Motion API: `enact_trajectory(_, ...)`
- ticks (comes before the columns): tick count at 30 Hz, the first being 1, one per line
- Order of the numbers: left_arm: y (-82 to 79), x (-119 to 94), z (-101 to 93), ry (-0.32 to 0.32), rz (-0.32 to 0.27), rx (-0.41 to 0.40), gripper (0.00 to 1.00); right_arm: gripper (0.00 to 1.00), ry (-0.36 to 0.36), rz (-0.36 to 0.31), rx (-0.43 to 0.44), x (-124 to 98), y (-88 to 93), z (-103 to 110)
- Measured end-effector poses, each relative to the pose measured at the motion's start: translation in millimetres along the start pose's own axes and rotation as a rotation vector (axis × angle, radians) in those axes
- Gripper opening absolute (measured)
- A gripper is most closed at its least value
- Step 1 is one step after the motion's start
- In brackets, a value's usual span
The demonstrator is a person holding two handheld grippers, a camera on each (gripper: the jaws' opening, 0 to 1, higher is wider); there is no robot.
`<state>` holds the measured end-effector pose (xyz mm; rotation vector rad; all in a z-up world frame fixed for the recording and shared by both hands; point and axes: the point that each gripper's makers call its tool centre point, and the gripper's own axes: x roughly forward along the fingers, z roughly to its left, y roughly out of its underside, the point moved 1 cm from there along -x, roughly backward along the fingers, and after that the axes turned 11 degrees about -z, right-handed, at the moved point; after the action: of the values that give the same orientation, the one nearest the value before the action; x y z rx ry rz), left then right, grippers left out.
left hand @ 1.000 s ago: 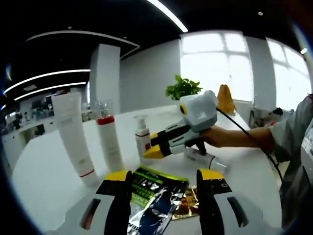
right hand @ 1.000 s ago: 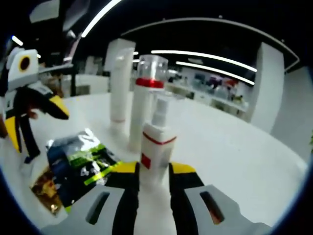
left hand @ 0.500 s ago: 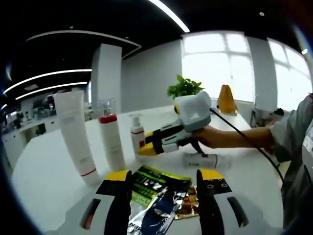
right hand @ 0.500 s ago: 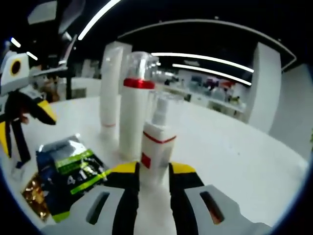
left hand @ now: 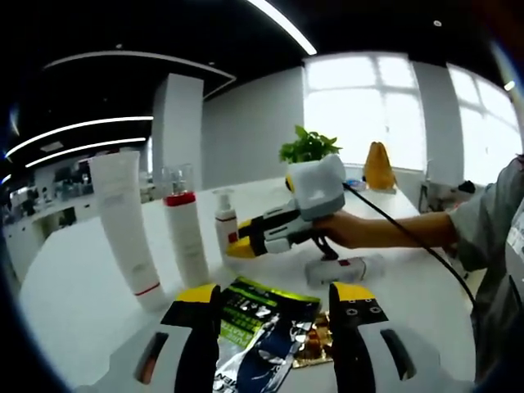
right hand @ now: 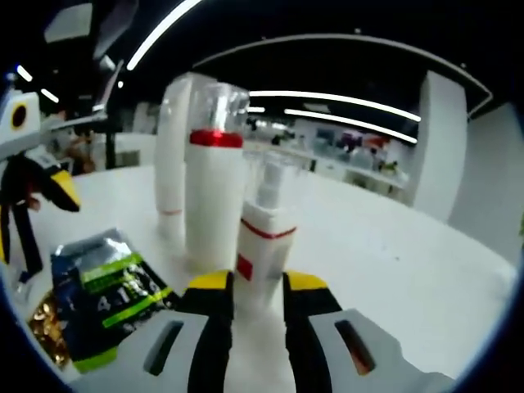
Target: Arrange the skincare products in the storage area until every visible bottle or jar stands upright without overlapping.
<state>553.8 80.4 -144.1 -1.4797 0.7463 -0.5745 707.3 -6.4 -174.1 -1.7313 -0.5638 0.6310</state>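
The small spray bottle [right hand: 260,246], white with a red band and a clear cap, stood upright at the lower centre of the right gripper view, clamped between the yellow-tipped jaws of the right tongs [right hand: 257,282]. In the left gripper view the same bottle [left hand: 225,233] sat just left of centre, with the right tongs [left hand: 239,246] reaching in from the right, held by a person's hand [left hand: 348,231].

Just left of it in the right gripper view rose the taller white bottle with a red collar [right hand: 211,205], upright, and behind that a white tube [right hand: 169,172] standing on its cap. In the left gripper view the three stood in a row on the white surface [left hand: 74,286]: tube [left hand: 124,229] at left, red-collared bottle [left hand: 185,237] next, spray bottle beside it.

A white bottle with a red label [left hand: 344,268] lay on its side right of centre in the left gripper view. Foil sachets [left hand: 262,332] lay flat between the parted, empty jaws of the left tongs [left hand: 274,303] at the bottom of that frame; the sachets [right hand: 102,299] appeared at lower left in the right gripper view.
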Motion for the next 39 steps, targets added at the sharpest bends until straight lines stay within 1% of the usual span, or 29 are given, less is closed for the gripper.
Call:
enact_trajectory(7,-0.2,0.8,-1.9,0.008,-0.004,0.002,0.54,0.21,-0.005,0.014,-0.008,1.9,5.3,-0.9)
enact_trajectory(19,0.5,1.1,-1.2,0.003,-0.001,0.004,0.54,0.21,-0.009,0.012,-0.016,-1.0,6.1,-1.9)
enact_trajectory(31,1.1,0.7,-2.0,0.002,-0.001,0.007,0.54,0.22,-0.043,0.014,-0.027,-4.4,6.9,-2.3)
enact_trajectory(37,1.1,0.8,-1.7,0.002,0.000,0.007,0.54,0.26,-0.044,0.017,-0.024,-9.2,6.9,-3.7)
enact_trajectory(39,0.6,0.5,-2.2,0.003,-0.006,0.006,0.54,0.27,-0.049,0.000,-0.007,-16.0,2.2,-3.2)
